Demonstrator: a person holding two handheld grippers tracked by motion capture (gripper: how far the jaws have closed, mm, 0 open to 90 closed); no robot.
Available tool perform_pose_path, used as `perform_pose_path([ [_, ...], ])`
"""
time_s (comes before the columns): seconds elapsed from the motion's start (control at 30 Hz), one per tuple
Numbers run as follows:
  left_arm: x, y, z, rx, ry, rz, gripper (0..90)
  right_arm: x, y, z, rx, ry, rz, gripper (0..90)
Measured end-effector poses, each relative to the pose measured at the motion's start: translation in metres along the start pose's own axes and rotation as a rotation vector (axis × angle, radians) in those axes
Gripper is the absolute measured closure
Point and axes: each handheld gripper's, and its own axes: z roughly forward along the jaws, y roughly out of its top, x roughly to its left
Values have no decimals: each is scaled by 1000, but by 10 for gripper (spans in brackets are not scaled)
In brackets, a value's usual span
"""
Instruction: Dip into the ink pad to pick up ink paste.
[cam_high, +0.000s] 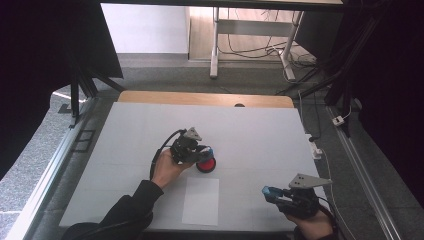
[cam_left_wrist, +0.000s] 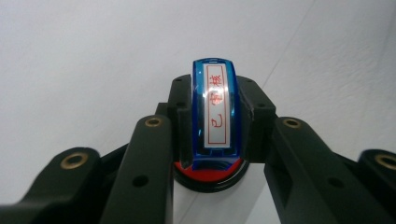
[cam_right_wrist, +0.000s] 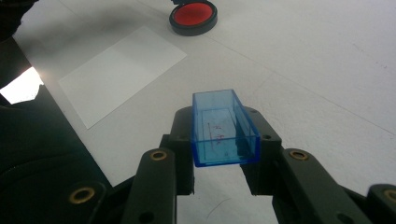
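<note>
Blue stamp (cam_left_wrist: 216, 112) clenched upright in left hand-held gripper (cam_high: 199, 151), pressed straight down on red ink pad (cam_high: 206, 165) mid-desk; right hand-held gripper (cam_high: 274, 194) grasping blue cap (cam_right_wrist: 224, 128) near front-right corner.

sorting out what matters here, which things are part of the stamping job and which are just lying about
In the job:
- blue stamp in left claw
- red ink pad
- stamp cap in right claw
- white paper sheet

Lying about:
- white power strip
- cables on floor

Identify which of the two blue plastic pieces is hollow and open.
The blue cap in the right gripper: an empty open box. The stamp has a labelled top.
</note>
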Motion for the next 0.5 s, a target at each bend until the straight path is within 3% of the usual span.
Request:
perform_pose_path([
  [0.5, -4, -4, 13, 50, -6, 5, 702, 0, 0, 0, 0, -1, -2, 682],
])
